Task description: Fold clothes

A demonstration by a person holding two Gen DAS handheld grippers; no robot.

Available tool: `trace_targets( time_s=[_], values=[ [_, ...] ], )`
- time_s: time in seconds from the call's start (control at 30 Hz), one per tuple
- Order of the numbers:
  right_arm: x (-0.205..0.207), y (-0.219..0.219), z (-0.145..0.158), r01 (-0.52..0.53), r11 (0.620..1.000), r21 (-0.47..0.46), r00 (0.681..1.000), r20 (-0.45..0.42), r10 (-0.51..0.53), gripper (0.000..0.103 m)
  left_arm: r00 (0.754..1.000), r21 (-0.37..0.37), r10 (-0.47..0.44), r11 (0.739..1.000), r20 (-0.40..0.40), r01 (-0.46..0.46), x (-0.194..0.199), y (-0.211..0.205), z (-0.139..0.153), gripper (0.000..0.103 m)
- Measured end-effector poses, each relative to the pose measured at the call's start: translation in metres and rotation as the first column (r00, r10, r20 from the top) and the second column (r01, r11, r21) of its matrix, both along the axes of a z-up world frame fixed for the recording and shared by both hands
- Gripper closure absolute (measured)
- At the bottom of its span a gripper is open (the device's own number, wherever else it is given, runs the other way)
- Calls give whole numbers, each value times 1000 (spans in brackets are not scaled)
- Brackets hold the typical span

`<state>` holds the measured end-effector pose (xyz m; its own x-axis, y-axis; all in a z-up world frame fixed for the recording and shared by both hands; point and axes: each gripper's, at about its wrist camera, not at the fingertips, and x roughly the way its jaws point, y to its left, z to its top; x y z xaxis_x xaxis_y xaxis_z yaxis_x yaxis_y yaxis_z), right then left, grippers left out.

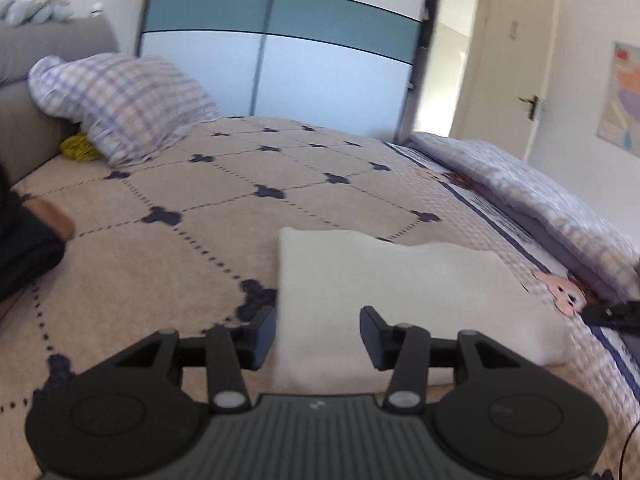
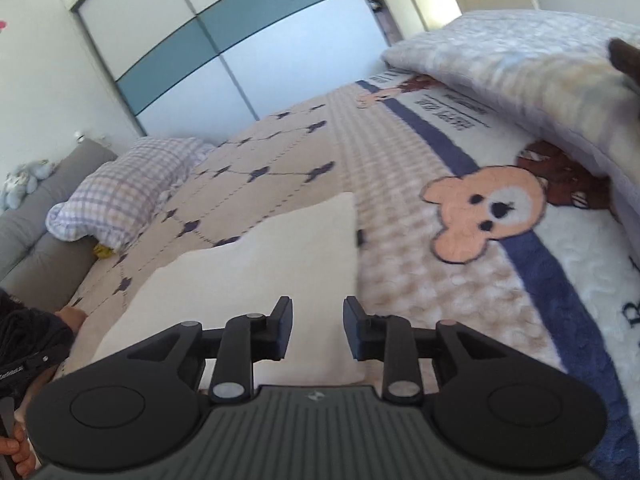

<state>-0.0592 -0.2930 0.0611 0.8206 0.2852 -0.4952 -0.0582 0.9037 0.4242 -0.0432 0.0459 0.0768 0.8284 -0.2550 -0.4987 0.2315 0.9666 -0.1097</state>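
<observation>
A white garment [image 1: 400,300] lies folded into a flat rectangle on the beige patterned bedspread [image 1: 200,216]. My left gripper [image 1: 318,334] is open and empty, hovering over the garment's near left edge. In the right wrist view the same white garment [image 2: 256,280] lies ahead. My right gripper [image 2: 317,328] is open and empty over its near right corner. Neither gripper holds cloth.
A checked pillow [image 1: 120,104] and a yellow item [image 1: 80,148] lie by the grey headboard [image 1: 24,92]. A folded lilac quilt [image 1: 540,196] lies along the right side. A bear-print blanket [image 2: 488,216] covers the bed's right part. A wardrobe [image 1: 280,48] stands behind.
</observation>
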Motion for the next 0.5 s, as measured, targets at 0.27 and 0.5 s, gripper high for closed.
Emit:
trace_targets(
  time_s=[0.27,0.5],
  values=[
    [37,128,-22,-251,932,-262,965,4,261,68,995,14,-50,999,-84,51,42,-59,-48,44],
    [37,107,-41,-284,924,-255,954,22,299,65,998,16,-41,999,-49,42,28,-38,-57,49]
  ],
)
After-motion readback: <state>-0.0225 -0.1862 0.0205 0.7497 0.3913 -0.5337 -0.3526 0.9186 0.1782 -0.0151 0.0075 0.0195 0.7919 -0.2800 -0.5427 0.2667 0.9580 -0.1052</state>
